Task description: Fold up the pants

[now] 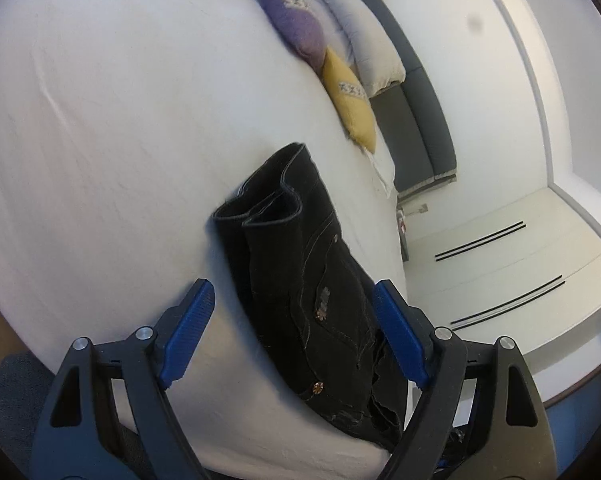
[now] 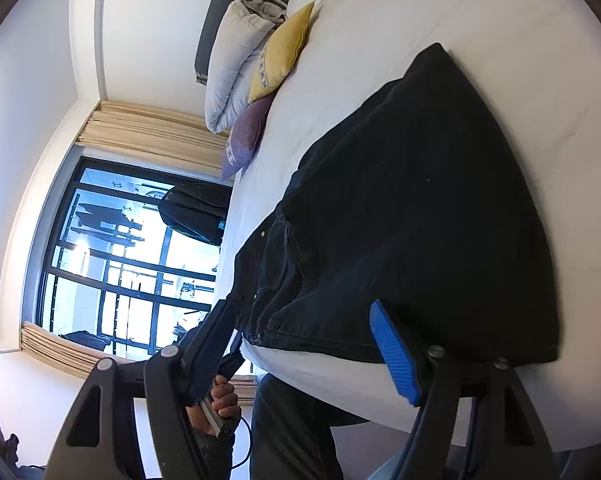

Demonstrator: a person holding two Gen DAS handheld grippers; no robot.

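Black denim pants [image 1: 300, 280], already doubled into a thick bundle, lie on the white bed [image 1: 120, 120] near its edge, with the two leg hems stacked at the far end in the left wrist view. The left gripper [image 1: 292, 304] hovers spread above the bundle, its jaws to either side of the cloth and closed on nothing. The right gripper [image 2: 304, 332] is likewise spread, holding nothing, at the bundle's near edge [image 2: 380, 344]. Pillows [image 2: 236, 68] and cushions [image 2: 284, 48] rest well apart at the head of the bed. The denim looks heavy and fairly stiff for cloth: it should hold a crease, resist slipping, and sag when lifted at one point. A sound grasp probably pinches all layers at the two corners of one end, by the seamed hems or waistband.
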